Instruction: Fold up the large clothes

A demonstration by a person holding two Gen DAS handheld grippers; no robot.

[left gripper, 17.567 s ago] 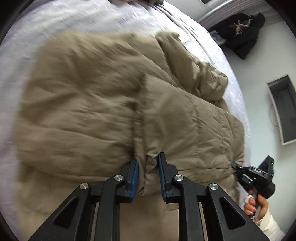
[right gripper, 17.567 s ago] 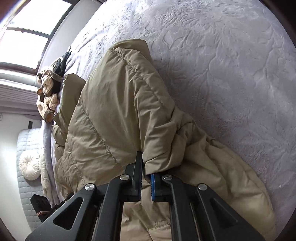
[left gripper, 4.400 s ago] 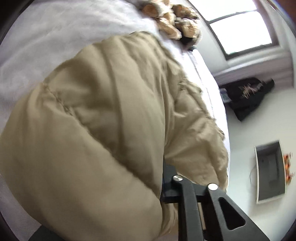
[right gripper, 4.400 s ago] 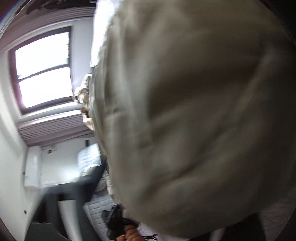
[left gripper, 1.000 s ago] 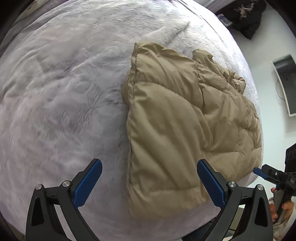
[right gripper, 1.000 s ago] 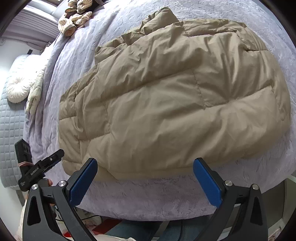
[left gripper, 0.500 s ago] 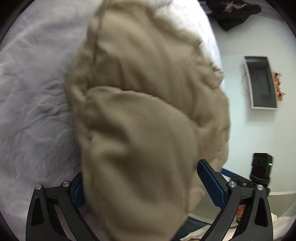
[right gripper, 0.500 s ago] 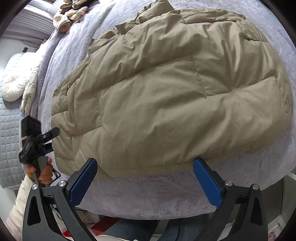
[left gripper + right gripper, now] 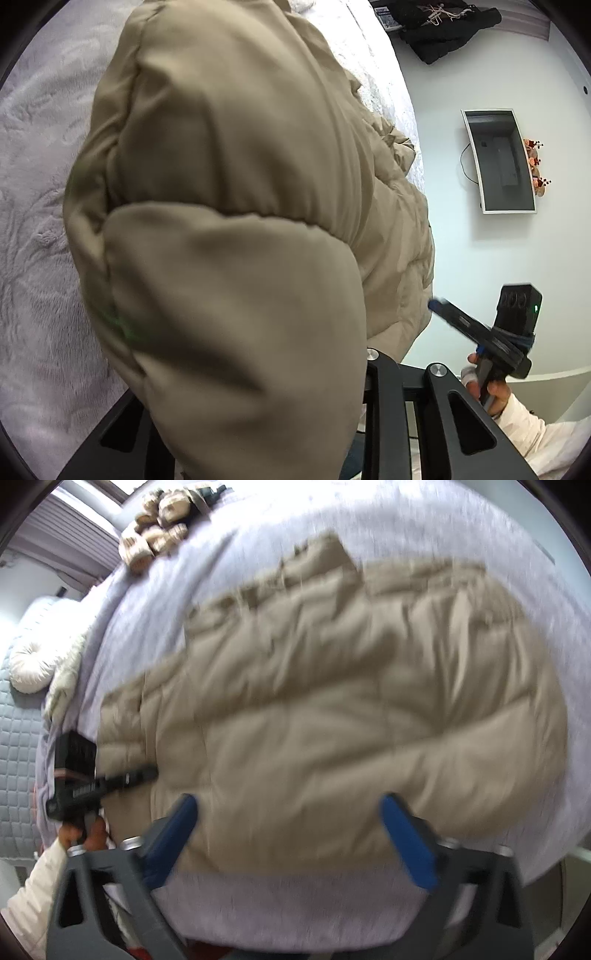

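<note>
On the bed [image 9: 480, 524], both tongs have just been closing around the folded puffer jacket [image 9: 332, 701].

A bed with a pale lilac plush cover [image 9: 258, 904] carries the folded beige puffer jacket [image 9: 332, 716]; a tan bundle of knitted things [image 9: 155, 535] lies near its far edge.

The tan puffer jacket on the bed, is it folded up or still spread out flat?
Folded. The jacket lies on the bed as a thick compact block, no sleeve sticking out.
</note>
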